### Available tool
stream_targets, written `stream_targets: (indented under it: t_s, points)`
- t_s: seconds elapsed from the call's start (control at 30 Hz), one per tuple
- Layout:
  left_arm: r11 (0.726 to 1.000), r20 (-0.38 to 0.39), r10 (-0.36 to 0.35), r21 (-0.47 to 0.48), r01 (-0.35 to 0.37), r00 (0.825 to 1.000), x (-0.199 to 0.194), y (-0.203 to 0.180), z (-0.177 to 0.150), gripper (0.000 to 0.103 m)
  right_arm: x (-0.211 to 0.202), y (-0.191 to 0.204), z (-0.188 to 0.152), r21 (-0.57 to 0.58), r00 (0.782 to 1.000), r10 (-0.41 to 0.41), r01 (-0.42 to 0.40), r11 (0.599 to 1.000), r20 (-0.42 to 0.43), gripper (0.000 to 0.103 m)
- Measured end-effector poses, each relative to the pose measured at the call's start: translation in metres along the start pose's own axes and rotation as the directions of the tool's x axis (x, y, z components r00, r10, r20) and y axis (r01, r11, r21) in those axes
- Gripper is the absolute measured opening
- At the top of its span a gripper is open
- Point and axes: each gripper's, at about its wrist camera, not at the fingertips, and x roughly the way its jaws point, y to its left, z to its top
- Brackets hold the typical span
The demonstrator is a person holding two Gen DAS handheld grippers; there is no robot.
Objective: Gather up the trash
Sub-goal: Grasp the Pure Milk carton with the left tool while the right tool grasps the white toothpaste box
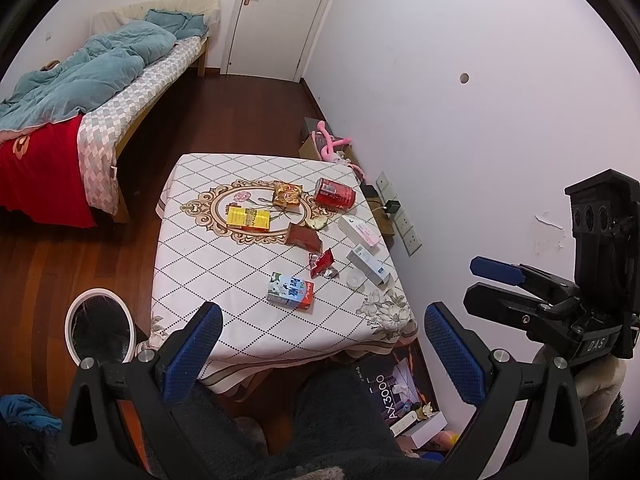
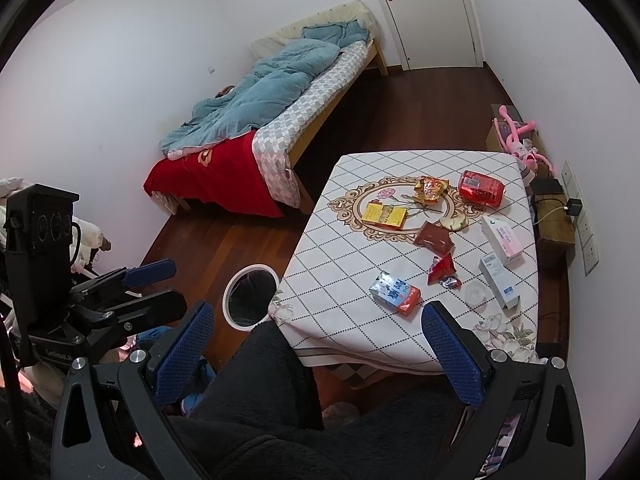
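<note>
A table with a diamond-patterned cloth carries scattered trash. Nearest is a blue and red carton, then a torn red wrapper, a brown packet, a yellow box, an orange snack wrapper and a red can. Two white boxes lie near the wall side. A white-rimmed bin with a black liner stands on the floor left of the table. My left gripper is open above the table's near edge. My right gripper is open too, with the carton just beyond its fingers.
A bed with a blue quilt lies left of the table, with a white door beyond it. Wall sockets and a pink toy line the right wall. A dark printed box sits under the table. A person's dark-trousered legs fill the foreground.
</note>
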Motion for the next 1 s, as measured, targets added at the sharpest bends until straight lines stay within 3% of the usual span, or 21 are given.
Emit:
stream_targets:
  t_s: [0.1,0.17,0.27,0.37,0.57,0.63,0.7,0.83,1.0]
  points:
    - [0.999,0.006,0.055,0.000,-0.055,0.998,0.006,0.003,-0.001,0.103,0.001,-0.006,0.001,0.021,1.000,-0.015,0.015,1.000,0.017,0.103]
    - [0.990,0.016,0.138,0.003,-0.138,0.990,0.021,0.007,0.000,0.103,0.004,-0.013,0.003,0.049,0.998,-0.054,0.052,0.997,0.030,0.103]
    - [0.967,0.002,0.253,-0.004,-0.253,0.967,0.059,0.024,0.002,0.103,0.019,-0.039,0.006,0.094,0.984,-0.173,0.170,0.981,0.032,0.103]
    - [0.956,-0.064,0.291,-0.018,-0.293,0.955,0.105,0.040,0.002,0.103,0.052,-0.076,0.007,0.130,0.956,-0.294,0.293,0.947,-0.010,0.103]
    - [0.964,-0.245,0.256,-0.007,-0.266,0.935,0.213,0.051,-0.004,0.103,0.142,-0.172,-0.002,0.218,0.906,-0.376,0.414,0.884,-0.194,0.102]
    - [0.969,-0.301,0.244,0.033,-0.246,0.922,0.250,0.046,-0.011,0.103,0.171,-0.208,-0.007,0.218,0.875,-0.420,0.471,0.855,-0.243,0.087]
    - [0.971,-0.363,0.237,0.071,-0.227,0.901,0.283,0.039,-0.018,0.103,0.194,-0.234,-0.013,0.221,0.852,-0.435,0.503,0.836,-0.292,0.081]
    - [0.976,-0.462,0.219,0.110,-0.189,0.859,0.334,0.032,-0.031,0.103,0.232,-0.265,-0.022,0.211,0.820,-0.447,0.537,0.817,-0.358,0.082]
    - [0.971,-0.504,0.239,0.128,-0.202,0.830,0.363,0.031,-0.042,0.103,0.266,-0.286,-0.018,0.140,0.787,-0.479,0.564,0.814,-0.389,0.082]
